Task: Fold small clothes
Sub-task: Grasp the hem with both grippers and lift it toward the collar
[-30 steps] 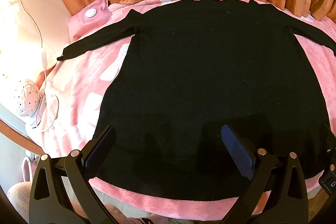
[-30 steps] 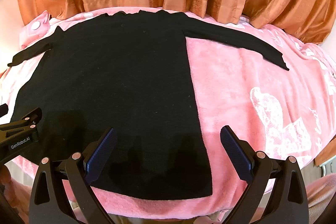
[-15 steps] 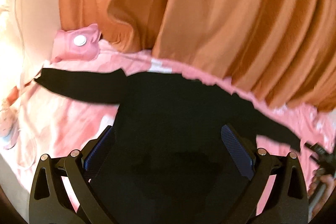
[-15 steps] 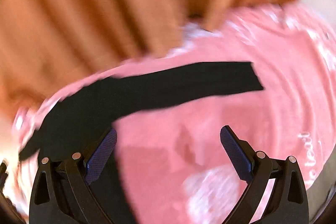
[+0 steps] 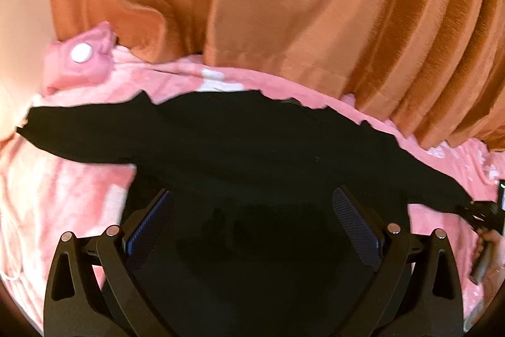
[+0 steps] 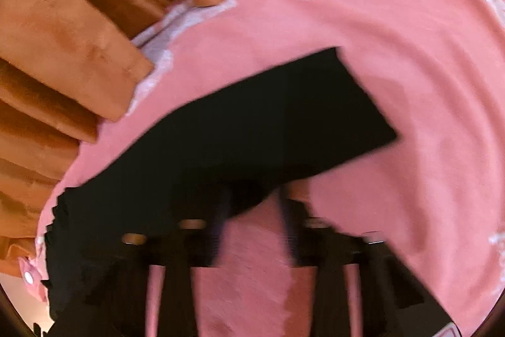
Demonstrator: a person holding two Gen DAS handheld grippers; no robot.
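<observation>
Black sweater (image 5: 252,147) flat on pink blanket (image 5: 63,198) — left gripper (image 5: 252,223) jaws apart, right gripper (image 6: 252,229) jaws blurred, unclear

We see a black sleeve (image 6: 277,122) lying flat on the pink blanket (image 6: 426,52). Its square end points to about two o'clock. Our right gripper (image 6: 252,226) is at six o'clock, all blurry, with its fingers (image 6: 221,229) close together near the sleeve's lower edge. We cannot tell if they pinch it. Orange curtains (image 6: 69,46) hang at ten o'clock.
</observation>
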